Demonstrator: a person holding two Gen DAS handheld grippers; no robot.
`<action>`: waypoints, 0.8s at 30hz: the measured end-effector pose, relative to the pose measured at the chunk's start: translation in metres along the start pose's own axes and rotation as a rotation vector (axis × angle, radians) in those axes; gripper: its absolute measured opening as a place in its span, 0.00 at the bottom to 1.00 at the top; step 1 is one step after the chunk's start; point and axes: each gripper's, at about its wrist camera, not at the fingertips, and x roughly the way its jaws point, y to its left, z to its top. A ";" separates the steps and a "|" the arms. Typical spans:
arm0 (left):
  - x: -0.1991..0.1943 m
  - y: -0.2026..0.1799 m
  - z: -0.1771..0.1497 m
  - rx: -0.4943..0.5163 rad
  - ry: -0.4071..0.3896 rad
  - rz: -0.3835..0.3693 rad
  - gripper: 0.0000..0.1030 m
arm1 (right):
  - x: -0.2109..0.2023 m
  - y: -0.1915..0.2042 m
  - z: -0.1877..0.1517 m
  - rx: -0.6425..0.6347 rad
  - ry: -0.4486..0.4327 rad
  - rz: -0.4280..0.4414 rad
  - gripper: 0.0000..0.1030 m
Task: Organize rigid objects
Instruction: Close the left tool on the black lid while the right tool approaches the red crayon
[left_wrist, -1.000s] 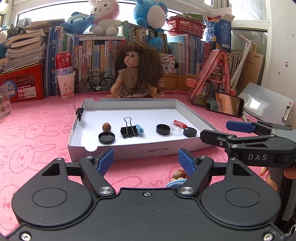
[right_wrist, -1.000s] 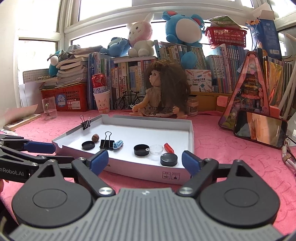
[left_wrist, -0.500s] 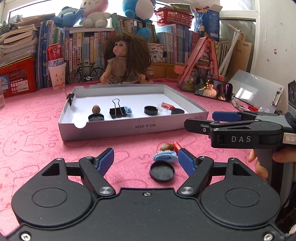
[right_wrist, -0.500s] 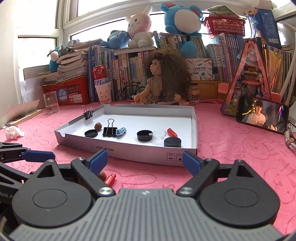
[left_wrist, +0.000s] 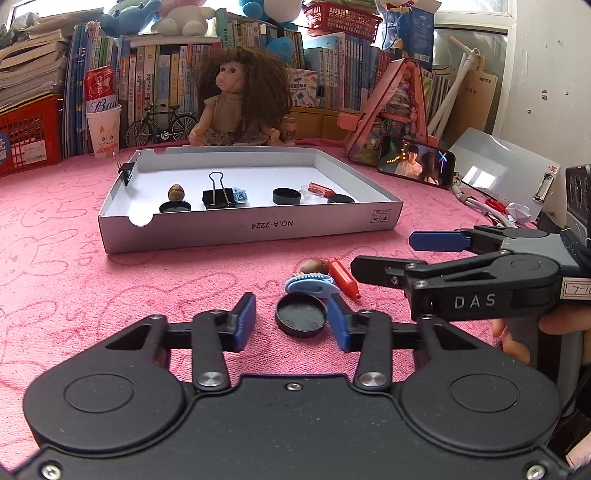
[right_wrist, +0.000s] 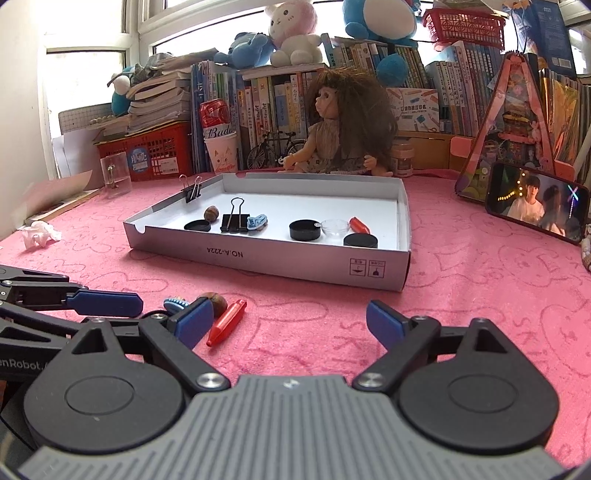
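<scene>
A white cardboard tray (left_wrist: 251, 230) (right_wrist: 269, 260) lies on the pink cloth and holds a binder clip (left_wrist: 218, 195), black caps (left_wrist: 286, 195), a nut and other small items. In front of it lie a black cap (left_wrist: 301, 319), a blue clip (left_wrist: 310, 286), a red crayon (left_wrist: 343, 277) (right_wrist: 227, 321) and a brown nut (left_wrist: 314, 266) (right_wrist: 218, 301). My left gripper (left_wrist: 291, 321) is open, its fingers either side of the black cap. My right gripper (right_wrist: 291, 325) is open and empty, just right of the crayon; it also shows in the left wrist view (left_wrist: 436, 240).
A doll (left_wrist: 236, 99) sits behind the tray before a row of books. A phone (left_wrist: 415, 164) leans at the right. A red crate (right_wrist: 151, 155), a paper cup (right_wrist: 221, 155) and a glass (right_wrist: 116, 177) stand at the left. A crumpled tissue (right_wrist: 38, 234) lies at the far left.
Both grippers have pulled back from the tray and dipped lower. The loose cap, clip, crayon and nut have come into view. My left fingers now flank the black cap.
</scene>
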 end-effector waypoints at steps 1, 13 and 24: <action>0.000 0.000 0.000 0.002 -0.001 0.000 0.35 | 0.000 0.001 -0.001 -0.003 0.003 0.001 0.92; 0.000 0.005 0.002 -0.021 -0.013 0.046 0.29 | 0.003 0.010 -0.006 -0.028 0.025 0.002 0.92; 0.000 0.014 0.003 -0.056 -0.020 0.083 0.29 | 0.007 0.015 -0.005 -0.047 0.036 -0.075 0.86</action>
